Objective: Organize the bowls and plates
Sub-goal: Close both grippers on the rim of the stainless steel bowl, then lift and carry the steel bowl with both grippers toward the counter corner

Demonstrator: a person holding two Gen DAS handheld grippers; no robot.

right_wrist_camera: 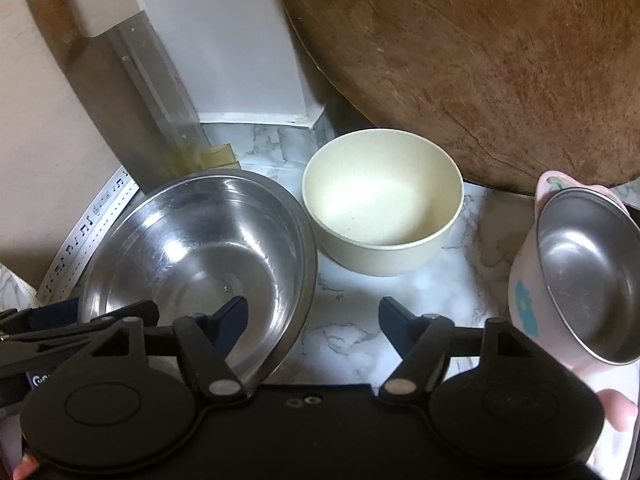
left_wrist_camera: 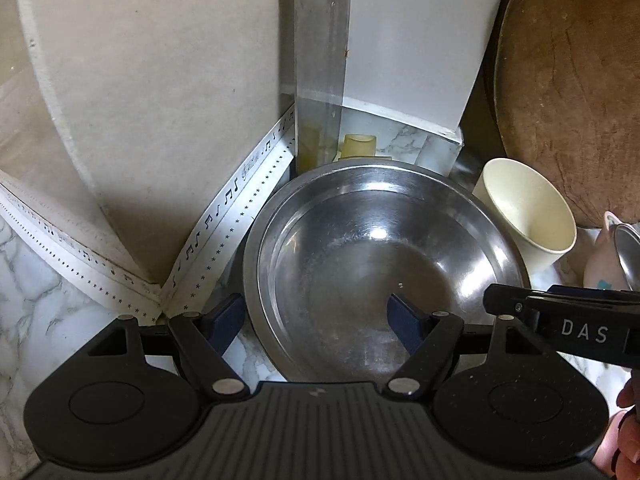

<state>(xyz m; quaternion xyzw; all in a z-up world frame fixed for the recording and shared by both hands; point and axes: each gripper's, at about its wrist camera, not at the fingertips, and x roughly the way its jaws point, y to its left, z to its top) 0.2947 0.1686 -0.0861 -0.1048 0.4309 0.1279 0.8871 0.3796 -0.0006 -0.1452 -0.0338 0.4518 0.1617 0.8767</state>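
A large steel bowl point(left_wrist_camera: 372, 256) stands on the marble counter; it also shows in the right wrist view point(right_wrist_camera: 200, 256). My left gripper point(left_wrist_camera: 316, 320) is open, its fingers straddling the bowl's near left rim, one outside and one inside. A cream bowl point(right_wrist_camera: 380, 204) stands right of the steel bowl and also shows in the left wrist view point(left_wrist_camera: 528, 216). A pink bowl with a steel liner point(right_wrist_camera: 576, 264) stands at the far right. My right gripper point(right_wrist_camera: 312, 320) is open and empty, its left finger over the steel bowl's right rim.
A round wooden cutting board point(right_wrist_camera: 480, 64) leans against the back wall behind the bowls. A white box point(left_wrist_camera: 404, 40) and a clear panel point(left_wrist_camera: 320, 60) stand at the back. A large beige board point(left_wrist_camera: 160, 100) with music-note tape point(left_wrist_camera: 224, 216) is at the left.
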